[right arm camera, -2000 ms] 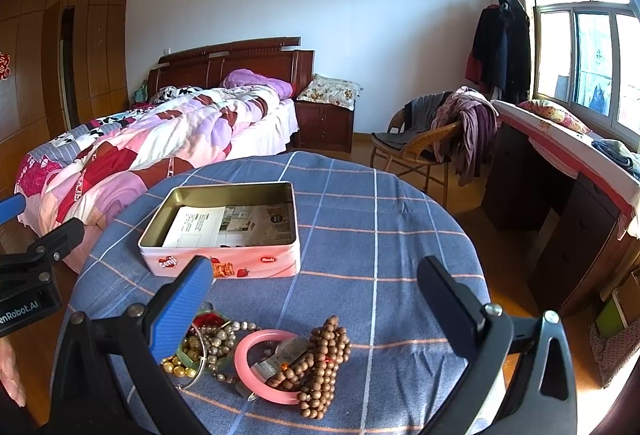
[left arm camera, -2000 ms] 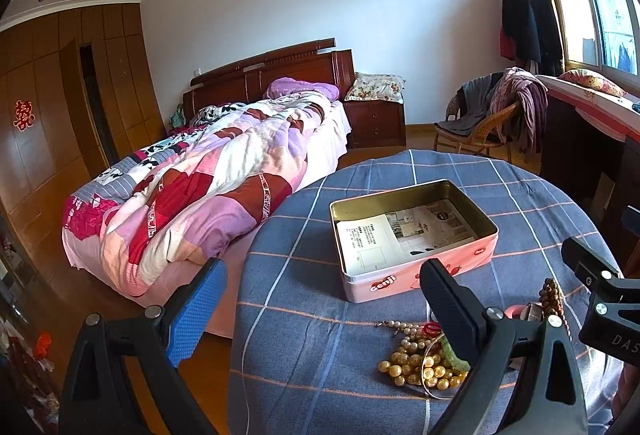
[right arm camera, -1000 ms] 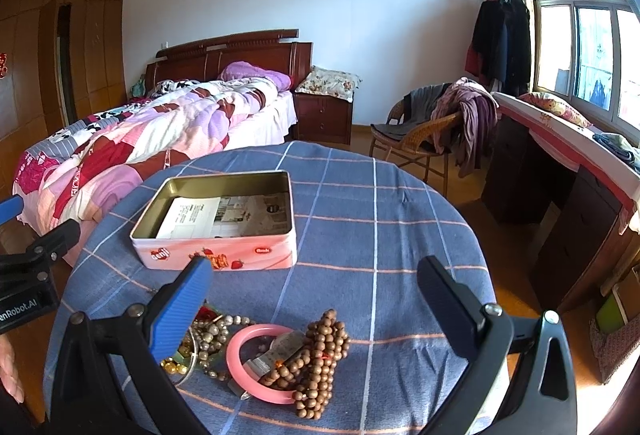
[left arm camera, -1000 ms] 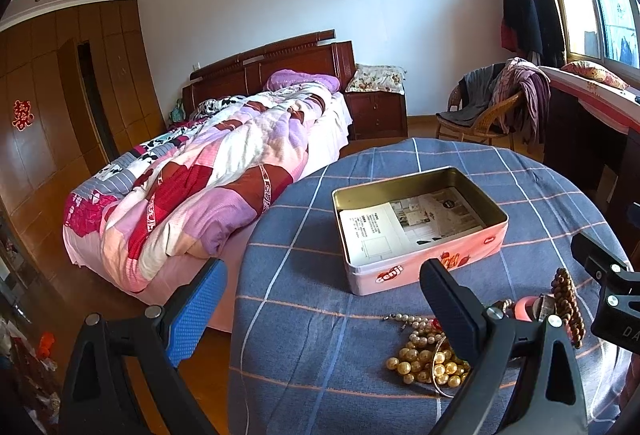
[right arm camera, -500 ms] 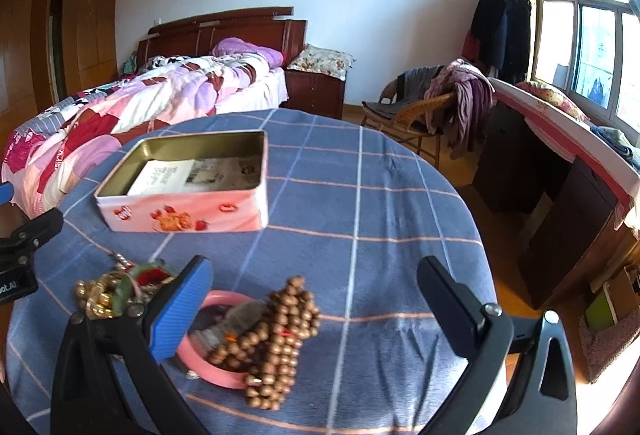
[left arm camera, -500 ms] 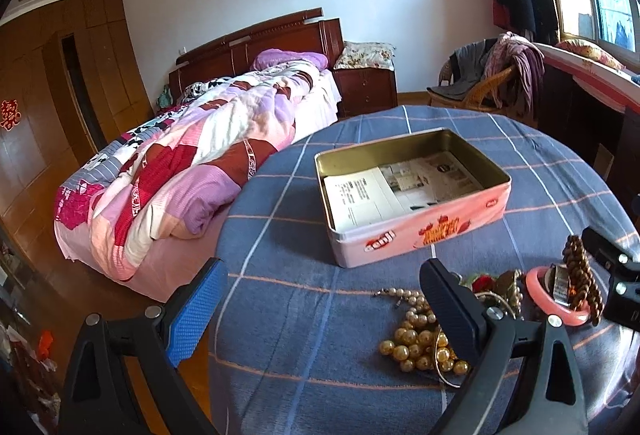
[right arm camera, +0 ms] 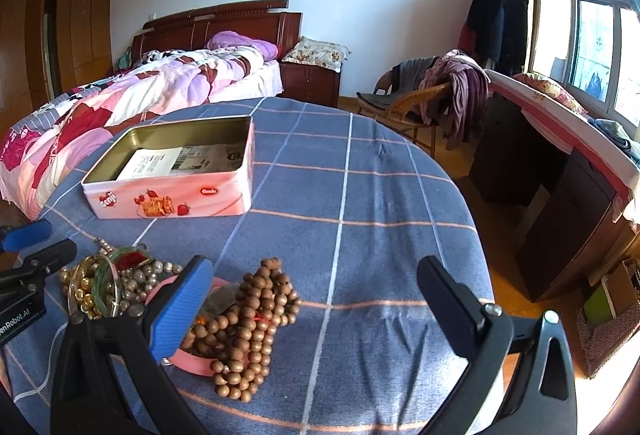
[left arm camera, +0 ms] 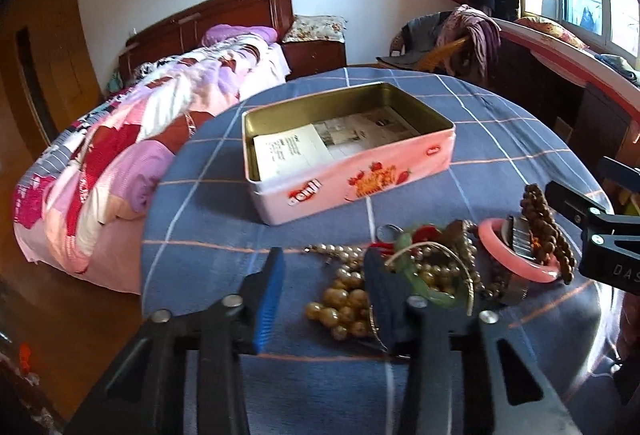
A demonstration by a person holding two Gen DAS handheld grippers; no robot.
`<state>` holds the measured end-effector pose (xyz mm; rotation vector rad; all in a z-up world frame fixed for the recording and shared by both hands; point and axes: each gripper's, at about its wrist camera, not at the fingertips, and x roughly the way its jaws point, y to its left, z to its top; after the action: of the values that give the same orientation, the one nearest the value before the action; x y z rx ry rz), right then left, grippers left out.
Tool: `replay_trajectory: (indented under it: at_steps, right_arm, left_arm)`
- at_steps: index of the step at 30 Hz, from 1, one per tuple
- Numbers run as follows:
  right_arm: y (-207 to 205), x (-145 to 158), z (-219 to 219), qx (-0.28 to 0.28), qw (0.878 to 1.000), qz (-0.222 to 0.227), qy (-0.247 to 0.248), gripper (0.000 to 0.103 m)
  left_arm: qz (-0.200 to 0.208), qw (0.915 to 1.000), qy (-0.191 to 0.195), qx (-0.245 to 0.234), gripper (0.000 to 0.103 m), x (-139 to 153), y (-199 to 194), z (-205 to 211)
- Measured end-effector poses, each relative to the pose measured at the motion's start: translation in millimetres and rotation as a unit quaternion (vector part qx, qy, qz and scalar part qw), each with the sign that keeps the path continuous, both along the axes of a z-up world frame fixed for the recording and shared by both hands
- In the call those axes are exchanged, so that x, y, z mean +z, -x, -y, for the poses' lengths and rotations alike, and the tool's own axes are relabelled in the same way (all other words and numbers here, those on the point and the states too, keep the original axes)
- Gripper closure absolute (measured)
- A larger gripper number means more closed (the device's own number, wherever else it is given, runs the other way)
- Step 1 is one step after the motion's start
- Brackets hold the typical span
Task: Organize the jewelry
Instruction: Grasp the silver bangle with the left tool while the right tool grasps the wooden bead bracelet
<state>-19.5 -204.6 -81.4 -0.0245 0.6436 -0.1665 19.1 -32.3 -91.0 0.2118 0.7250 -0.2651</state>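
A pile of jewelry lies at the near edge of the blue checked round table (right arm camera: 360,195): gold bead strands (left arm camera: 344,303), a green bangle (left arm camera: 424,287), a pink bangle (left arm camera: 516,267) and a brown wooden bead string (right arm camera: 248,319). An open pink tin (left arm camera: 360,179), also in the right wrist view (right arm camera: 172,195), stands behind it with papers inside. My left gripper (left arm camera: 324,295) is partly closed, its fingers straddling the left side of the gold beads. My right gripper (right arm camera: 316,311) is open, low over the wooden beads.
A bed (right arm camera: 132,95) with a pink patchwork quilt stands left of the table. A wicker chair (right arm camera: 420,103) draped with clothes and a dark desk (right arm camera: 560,175) stand to the right. The floor drops off beyond the table's rim.
Both grippers have moved down and closer to the jewelry pile. My left gripper's fingers have narrowed from wide open. The right gripper stays wide open.
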Motion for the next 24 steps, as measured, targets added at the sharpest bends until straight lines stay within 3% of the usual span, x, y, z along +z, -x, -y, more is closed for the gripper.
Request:
replay_trajectory:
  at_steps: [13,19,20,21,22,24]
  right_arm:
    - [-4.3,-4.6,-4.3,-0.001,1.000,-0.005,-0.002,0.000]
    - [-4.0,-4.7,-3.9,0.000,1.000,-0.006,-0.003,0.000]
    - [-3.9,-5.1,-3.8,0.001,1.000,-0.006,-0.003,0.000]
    - [-4.0,-5.5,-4.1,0.002,1.000,-0.006,-0.003,0.000]
    - [-4.3,-5.8,-4.1,0.003,1.000,-0.007,-0.003,0.000]
    - [-5.1,-6.1,-1.9,0.003,1.000,-0.007,-0.002,0.000]
  left_arm:
    - [-0.002,0.9996,0.002,-0.027,0.066,3.6,8.1,10.1]
    - [-0.031,0.9988,-0.009,-0.036,0.066,-13.0,1.8,10.5]
    - [-0.032,0.9988,-0.007,-0.037,0.072,-14.0,0.7,9.7]
    - [-0.034,0.9986,0.001,-0.041,0.087,-14.3,0.0,8.4]
    - [-0.038,0.9981,0.011,-0.048,0.095,-14.3,-0.7,7.2]
    - [-0.038,0.9977,0.024,-0.051,0.099,-13.0,-0.9,4.4]
